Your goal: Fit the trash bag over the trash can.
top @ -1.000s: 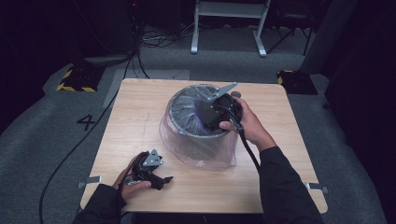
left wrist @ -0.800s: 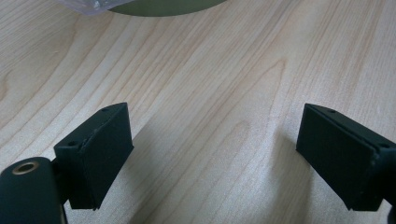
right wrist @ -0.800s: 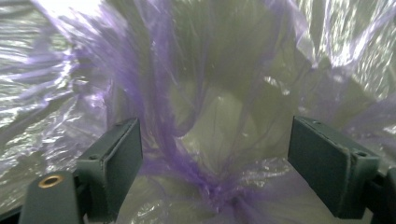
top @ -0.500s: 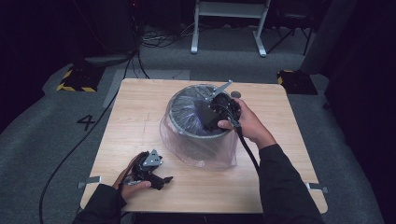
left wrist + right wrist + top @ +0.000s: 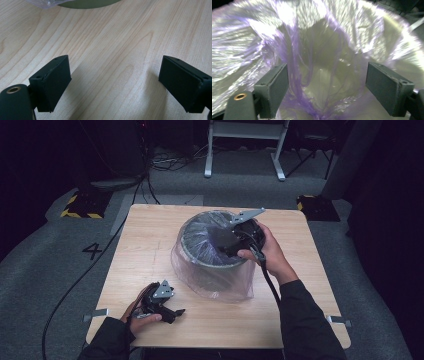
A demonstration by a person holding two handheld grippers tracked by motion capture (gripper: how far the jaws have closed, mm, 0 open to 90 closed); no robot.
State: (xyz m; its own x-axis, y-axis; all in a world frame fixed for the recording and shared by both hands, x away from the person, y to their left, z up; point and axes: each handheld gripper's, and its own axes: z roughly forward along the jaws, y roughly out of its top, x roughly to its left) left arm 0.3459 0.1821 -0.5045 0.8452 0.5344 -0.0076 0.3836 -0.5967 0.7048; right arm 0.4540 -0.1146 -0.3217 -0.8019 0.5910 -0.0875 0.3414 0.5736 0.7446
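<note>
The right gripper hung wide-jawed directly over the bag-lined bin (liner just below); the left gripper, also unclenched, rested well apart.

Bin liner thin glossy crinkled plastic; table matt pale wood grain.

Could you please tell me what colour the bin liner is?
The bin liner is translucent pale purple, clearest in the right gripper view.
</note>
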